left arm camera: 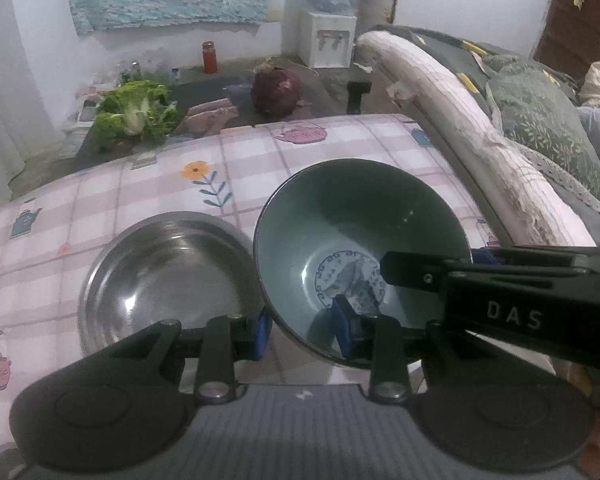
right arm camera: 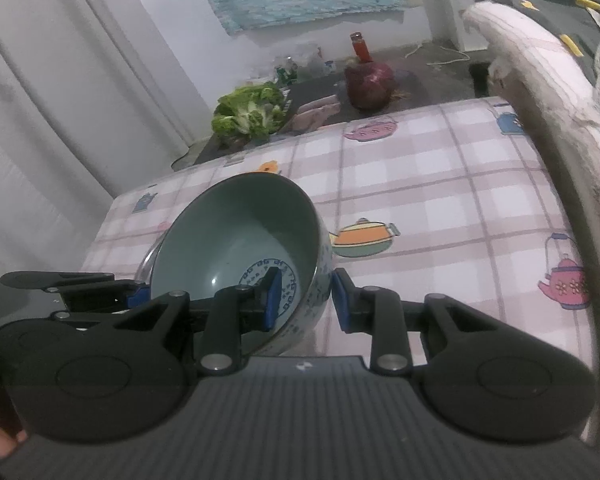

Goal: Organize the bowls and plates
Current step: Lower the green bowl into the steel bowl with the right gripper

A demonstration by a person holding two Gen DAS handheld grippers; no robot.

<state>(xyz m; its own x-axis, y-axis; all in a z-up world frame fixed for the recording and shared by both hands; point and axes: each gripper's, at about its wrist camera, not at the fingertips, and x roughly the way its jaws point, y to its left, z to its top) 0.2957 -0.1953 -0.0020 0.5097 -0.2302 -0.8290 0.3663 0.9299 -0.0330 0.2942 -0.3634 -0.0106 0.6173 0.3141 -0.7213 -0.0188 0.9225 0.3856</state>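
A green ceramic bowl (left arm camera: 352, 236) with a blue pattern in its bottom is tilted above the checked tablecloth; it also shows in the right wrist view (right arm camera: 240, 236). My left gripper (left arm camera: 304, 330) straddles its near left rim, one blue pad inside and one outside. My right gripper (right arm camera: 306, 304) straddles its right rim the same way, with a visible gap at the outer pad. A steel plate (left arm camera: 160, 276) lies on the table to the left of the bowl, and its edge shows in the right wrist view (right arm camera: 146, 264).
The table (right arm camera: 440, 184) has a pink checked cloth with teapot prints. Beyond its far edge lie a lettuce (left arm camera: 136, 114), a red cabbage (left arm camera: 276, 90) and a red bottle (left arm camera: 209, 56). A worn sofa arm (left arm camera: 460, 108) runs along the right side.
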